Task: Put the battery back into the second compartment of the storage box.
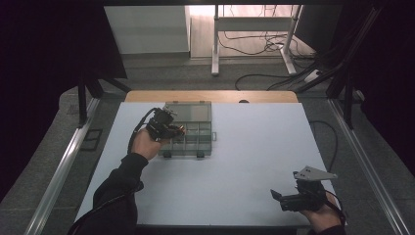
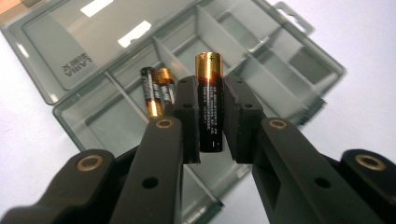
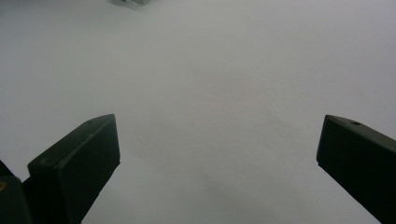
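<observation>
Resting low at the near right corner of the white table [image 1: 230, 176]: right gripper [image 1: 288, 199], held in a hand [image 1: 323, 218], jaws spread wide with only bare tabletop between them, gripping nothing. Grey three-cornered plate on top, pointing right. Seen along its own jaws in the right gripper view [image 3: 217, 154]: two black pads far apart at the lower corners, plain white surface ahead, a sliver of the box at the far top edge.

Farther up and to the left, well apart from that: left gripper [image 1: 169, 128], reached in by a dark-sleeved forearm [image 1: 120, 183], hovering over the left part of a clear grey compartment box [image 1: 195, 142]. Jaws nearly closed, clamped on a black-and-copper battery [image 2: 209, 105] in the left gripper view, pads pressing both of its long sides, gold end with the plus mark pointing away from the camera. Held above the box, clear of its floor.

Beyond the jaws: two more batteries [image 2: 154, 91] lying side by side in one compartment of the box, just left of the held one in that view. Neighbouring compartments bare. Box lid [image 2: 74, 51] flung open flat on the far side, embossed lettering showing. Past the white sheet, a wooden table edge [image 1: 210, 96] along the far side.
</observation>
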Action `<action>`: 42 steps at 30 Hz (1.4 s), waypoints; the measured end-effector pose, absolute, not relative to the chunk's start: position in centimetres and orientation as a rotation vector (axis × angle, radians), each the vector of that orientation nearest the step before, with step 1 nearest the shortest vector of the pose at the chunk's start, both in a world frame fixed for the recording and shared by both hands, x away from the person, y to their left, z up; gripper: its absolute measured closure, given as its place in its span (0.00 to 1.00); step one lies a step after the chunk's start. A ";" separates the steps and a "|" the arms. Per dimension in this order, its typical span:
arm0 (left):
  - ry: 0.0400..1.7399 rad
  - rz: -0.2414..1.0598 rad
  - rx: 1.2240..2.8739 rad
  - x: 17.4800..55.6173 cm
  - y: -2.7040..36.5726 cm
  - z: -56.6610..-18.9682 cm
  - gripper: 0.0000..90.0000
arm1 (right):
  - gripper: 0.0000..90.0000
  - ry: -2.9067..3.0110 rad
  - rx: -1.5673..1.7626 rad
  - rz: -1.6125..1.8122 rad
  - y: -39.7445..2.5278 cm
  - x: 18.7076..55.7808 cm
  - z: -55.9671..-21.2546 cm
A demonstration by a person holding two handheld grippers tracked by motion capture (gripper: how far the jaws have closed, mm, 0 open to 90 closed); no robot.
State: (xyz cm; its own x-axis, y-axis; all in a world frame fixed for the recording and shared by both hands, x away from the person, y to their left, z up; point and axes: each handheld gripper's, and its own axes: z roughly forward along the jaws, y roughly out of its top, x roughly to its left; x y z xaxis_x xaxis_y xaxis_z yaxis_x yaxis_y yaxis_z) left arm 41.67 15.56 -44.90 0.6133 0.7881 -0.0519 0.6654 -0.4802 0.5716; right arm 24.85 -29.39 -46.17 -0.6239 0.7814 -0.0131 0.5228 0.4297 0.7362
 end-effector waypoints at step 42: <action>1.110 0.206 2.131 41.7 16.4 -47.1 0.08 | 0.00 2.338 1.116 1.015 -29.3 24.8 -46.2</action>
